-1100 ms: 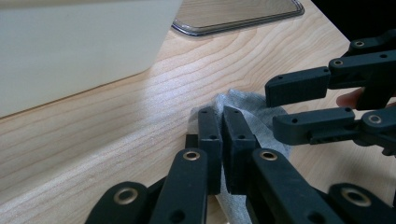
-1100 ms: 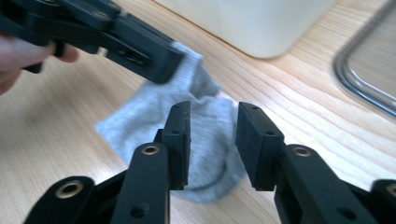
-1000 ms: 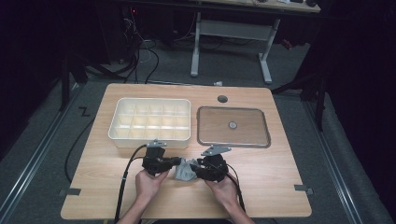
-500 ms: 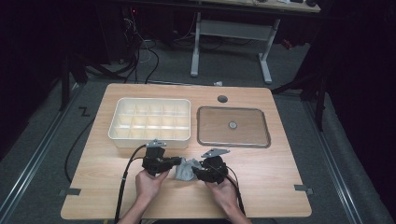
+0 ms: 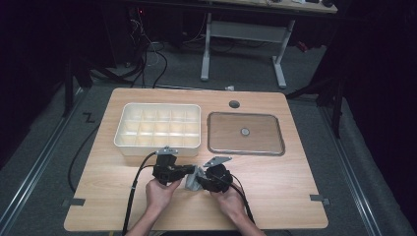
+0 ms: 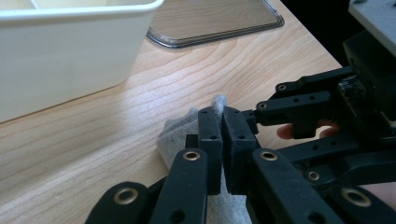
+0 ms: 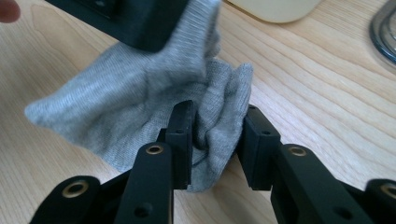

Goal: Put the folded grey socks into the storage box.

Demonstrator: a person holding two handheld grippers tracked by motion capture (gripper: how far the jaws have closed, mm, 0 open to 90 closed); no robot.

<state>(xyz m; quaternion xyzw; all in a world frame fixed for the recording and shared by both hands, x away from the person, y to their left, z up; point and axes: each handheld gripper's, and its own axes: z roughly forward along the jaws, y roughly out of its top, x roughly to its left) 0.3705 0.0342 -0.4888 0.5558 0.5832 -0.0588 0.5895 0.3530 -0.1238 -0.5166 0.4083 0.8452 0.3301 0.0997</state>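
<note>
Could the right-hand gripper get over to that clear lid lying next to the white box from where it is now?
Probably yes: bare table lies between the right gripper and the clear lid. But its fingers straddle a grey sock that the left gripper pinches.

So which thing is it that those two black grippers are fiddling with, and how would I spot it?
Start at the wooden table, then its near edge in front of the white divided tray. Between the left gripper and the right gripper hangs a small grey knitted cloth. It is the one soft, crumpled thing; the tray and the clear lid are rigid.
</note>
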